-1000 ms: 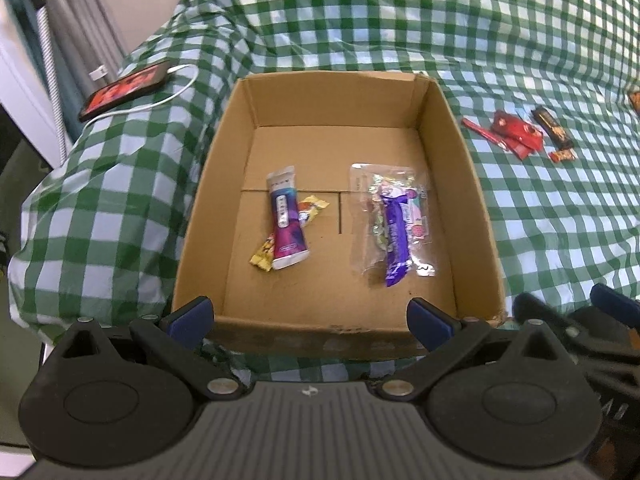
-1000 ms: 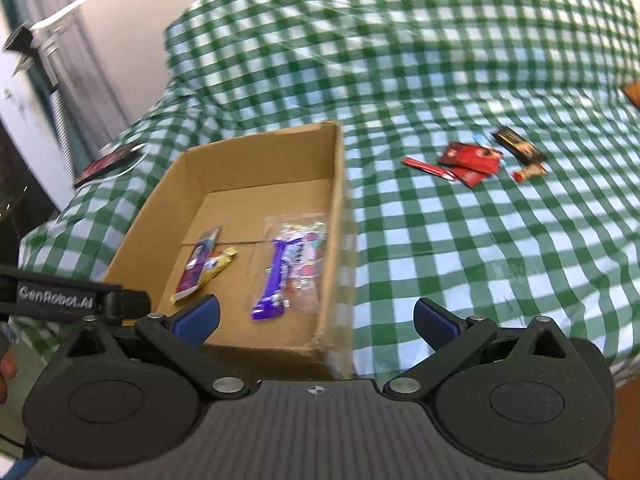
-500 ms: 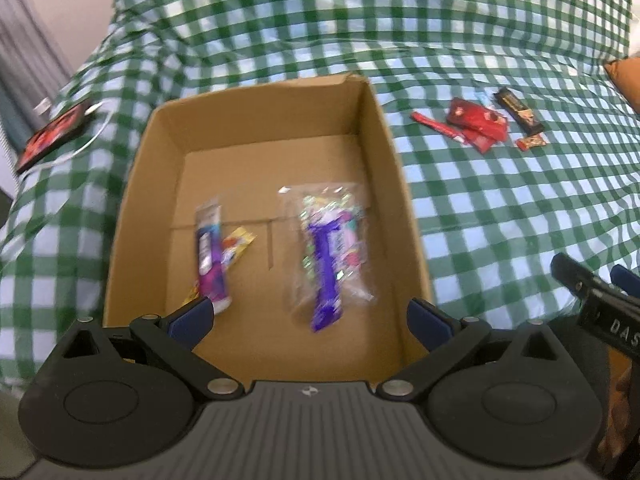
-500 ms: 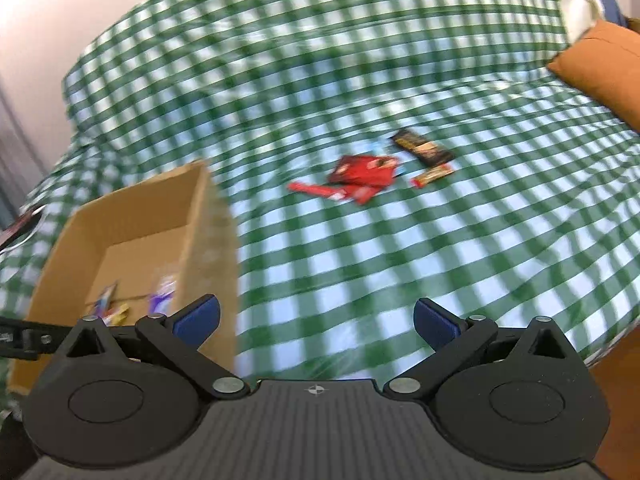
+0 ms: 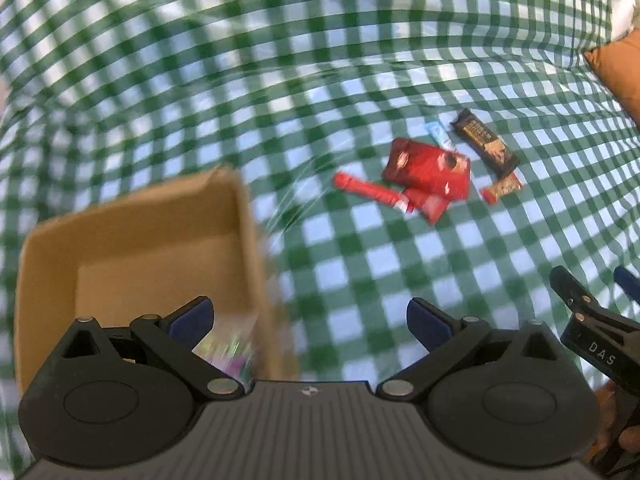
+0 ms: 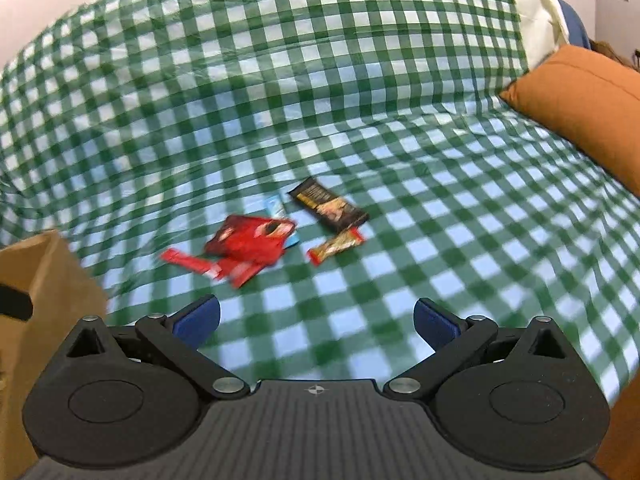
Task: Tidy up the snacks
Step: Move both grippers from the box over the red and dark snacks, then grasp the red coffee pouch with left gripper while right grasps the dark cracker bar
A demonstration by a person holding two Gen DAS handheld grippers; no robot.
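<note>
A cluster of loose snacks lies on the green checked cloth: a red pack (image 5: 426, 168) (image 6: 250, 238), a thin red stick (image 5: 370, 191) (image 6: 190, 263), a dark bar (image 5: 484, 146) (image 6: 328, 206), a small orange bar (image 5: 502, 191) (image 6: 336, 246) and a light blue wrapper (image 6: 275, 206). The open cardboard box (image 5: 248, 232) (image 6: 44, 276) stands at the left, with a clear candy bag (image 5: 230, 350) partly visible inside. My left gripper (image 5: 310, 318) is open and empty above the box's right wall. My right gripper (image 6: 316, 320) is open and empty, short of the snacks.
An orange cushion (image 6: 588, 108) (image 5: 616, 76) lies at the right on the cloth, with a white pillow (image 6: 536, 12) behind it. The right gripper's body (image 5: 592, 332) shows at the lower right of the left wrist view. The cloth (image 6: 440, 280) spreads around the snacks.
Both grippers have swung right, from over the box toward the loose snacks. The box has slid to the left edge of both views. Both stay open and empty.
</note>
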